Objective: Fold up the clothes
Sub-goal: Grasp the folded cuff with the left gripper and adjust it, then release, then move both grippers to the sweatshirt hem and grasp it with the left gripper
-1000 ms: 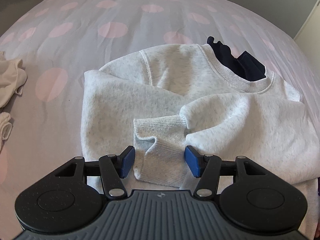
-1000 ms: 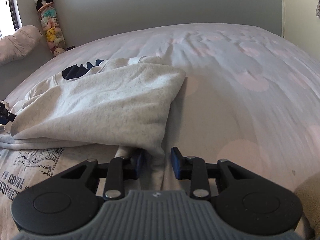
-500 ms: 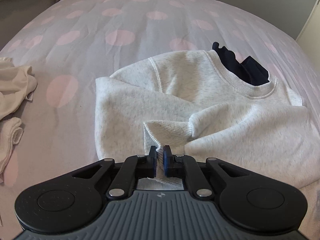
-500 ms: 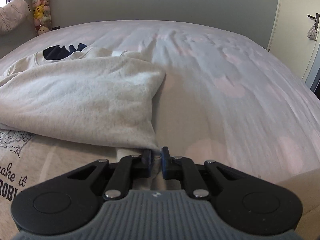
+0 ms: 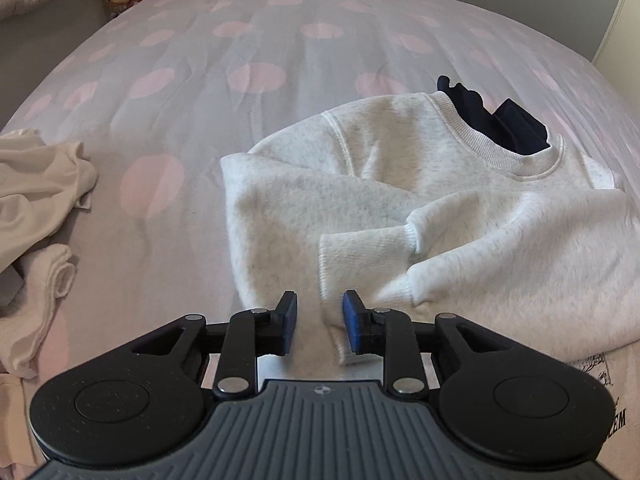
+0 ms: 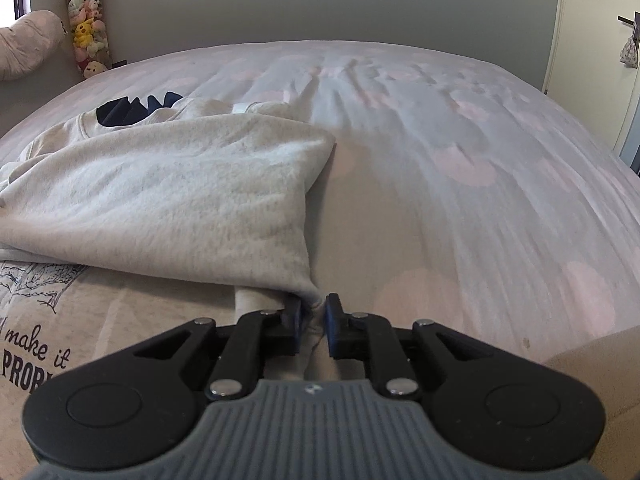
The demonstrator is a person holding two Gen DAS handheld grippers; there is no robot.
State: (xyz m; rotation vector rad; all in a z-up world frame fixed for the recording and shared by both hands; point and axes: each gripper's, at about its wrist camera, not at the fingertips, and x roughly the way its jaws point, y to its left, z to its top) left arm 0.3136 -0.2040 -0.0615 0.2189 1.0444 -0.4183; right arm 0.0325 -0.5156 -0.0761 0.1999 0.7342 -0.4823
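Note:
A light grey sweatshirt lies on the bed with both sleeves folded across its body. Its ribbed cuff lies just in front of my left gripper, which is open; the cuff's corner hangs between the jaws, not pinched. In the right wrist view the sweatshirt's folded sleeve lies left of centre. My right gripper stands slightly open at the sleeve's lower corner, with cloth between the jaws.
The bed has a grey sheet with pink dots. Cream garments lie at the left. A dark navy garment shows inside the collar. A printed shirt lies under the sweatshirt. Plush toys stand by the wall.
Both grippers shut on the cloth half a second ago and have opened again. The left gripper has pulled back and left; the cuff lies flat on the sweatshirt.

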